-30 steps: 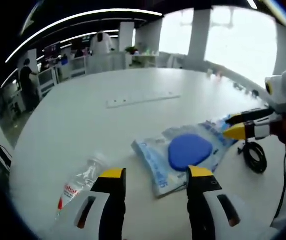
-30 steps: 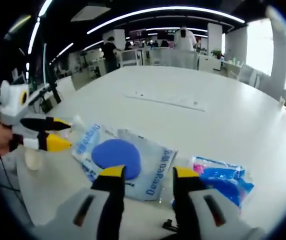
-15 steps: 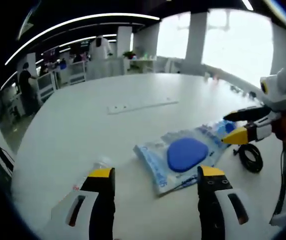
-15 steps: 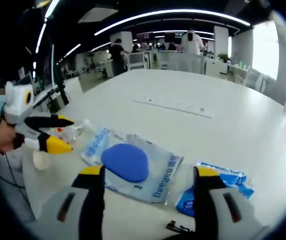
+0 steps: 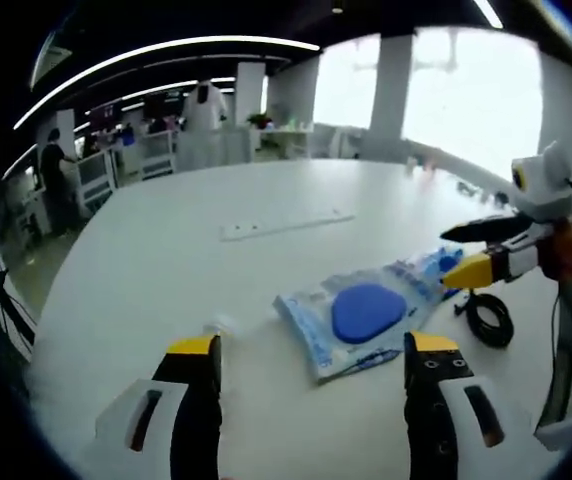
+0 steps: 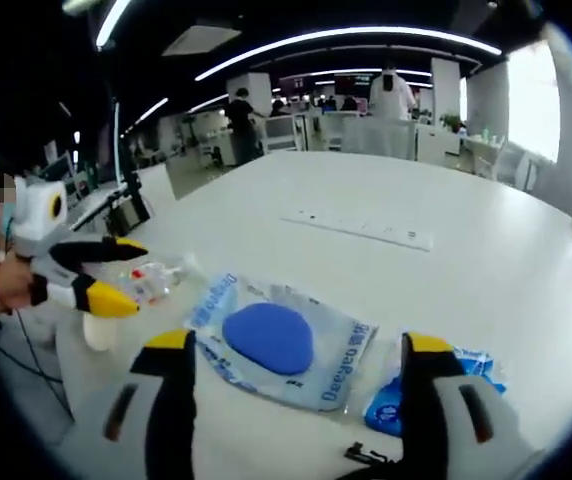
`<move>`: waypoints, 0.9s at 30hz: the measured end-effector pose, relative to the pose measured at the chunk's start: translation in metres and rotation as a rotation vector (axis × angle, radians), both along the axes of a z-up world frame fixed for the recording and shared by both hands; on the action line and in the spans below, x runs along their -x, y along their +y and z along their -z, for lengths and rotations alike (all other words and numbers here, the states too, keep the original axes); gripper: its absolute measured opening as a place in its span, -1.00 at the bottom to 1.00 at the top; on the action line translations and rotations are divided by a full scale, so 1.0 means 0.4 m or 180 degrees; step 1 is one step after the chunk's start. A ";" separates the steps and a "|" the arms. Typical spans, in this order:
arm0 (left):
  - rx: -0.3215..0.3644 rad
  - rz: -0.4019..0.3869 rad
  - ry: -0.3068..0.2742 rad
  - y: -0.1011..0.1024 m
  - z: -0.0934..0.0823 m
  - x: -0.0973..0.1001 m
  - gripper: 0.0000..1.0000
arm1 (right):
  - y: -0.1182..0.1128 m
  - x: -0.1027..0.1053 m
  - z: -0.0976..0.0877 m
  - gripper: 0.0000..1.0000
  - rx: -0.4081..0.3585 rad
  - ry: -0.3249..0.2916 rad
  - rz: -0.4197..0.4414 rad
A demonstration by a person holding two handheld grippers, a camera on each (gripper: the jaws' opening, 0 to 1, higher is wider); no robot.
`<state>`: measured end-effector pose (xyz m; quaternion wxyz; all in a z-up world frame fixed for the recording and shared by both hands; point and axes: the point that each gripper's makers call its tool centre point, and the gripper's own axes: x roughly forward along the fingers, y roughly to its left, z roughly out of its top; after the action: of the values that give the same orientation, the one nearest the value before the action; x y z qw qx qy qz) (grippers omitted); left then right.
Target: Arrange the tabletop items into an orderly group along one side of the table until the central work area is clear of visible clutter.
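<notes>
Your left gripper (image 5: pixel 314 352) and right gripper (image 6: pixel 298 345) both hover with jaws spread wide, holding nothing, above the white table (image 5: pixel 166 250), where the clear packet with the blue pad (image 6: pixel 268 337) lies between them.

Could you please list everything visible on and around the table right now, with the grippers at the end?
Table: one, white, large and rounded, under everything.
Clear bag with a blue round pad: one, clear with blue print, mid-table between the grippers.
Blue packet: one, blue, beside the clear bag, near the right gripper.
Plastic bottle: one, clear with a red label, lying on the table by the left gripper.
White cup: one, white, near the table edge.
Black cable coil: one, black, near the table edge.
Power strip: one, white, farther across the table.
Left gripper: yellow-tipped, jaws apart.
Right gripper: yellow-tipped, jaws apart.
</notes>
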<state>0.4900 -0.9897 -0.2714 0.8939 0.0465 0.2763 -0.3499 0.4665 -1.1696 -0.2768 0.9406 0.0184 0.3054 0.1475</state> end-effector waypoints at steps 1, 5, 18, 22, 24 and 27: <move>-0.0002 0.0014 -0.0013 0.004 -0.006 0.005 0.45 | 0.001 0.001 -0.004 0.68 -0.0020 -0.0007 0.0002; 0.0034 0.0025 -0.0055 0.023 -0.030 0.023 0.49 | 0.010 0.009 -0.026 0.68 -0.0050 -0.0041 -0.0021; 0.0095 -0.0024 -0.0146 0.096 -0.103 0.092 0.50 | 0.060 0.050 -0.096 0.64 -0.0165 -0.0164 -0.0047; 0.0110 -0.0003 -0.0194 0.122 -0.130 0.116 0.52 | 0.090 0.068 -0.116 0.63 -0.0170 -0.0190 -0.0069; 0.0109 -0.0002 -0.0197 0.139 -0.138 0.126 0.52 | 0.108 0.076 -0.124 0.62 -0.0176 -0.0198 -0.0079; 0.0116 0.0008 -0.0214 0.160 -0.149 0.139 0.52 | 0.131 0.085 -0.133 0.61 -0.0203 -0.0210 -0.0078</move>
<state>0.4346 -0.9257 -0.2118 0.9030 0.0423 0.2397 -0.3542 0.4326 -1.1173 -0.2235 0.9471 0.0399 0.2696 0.1693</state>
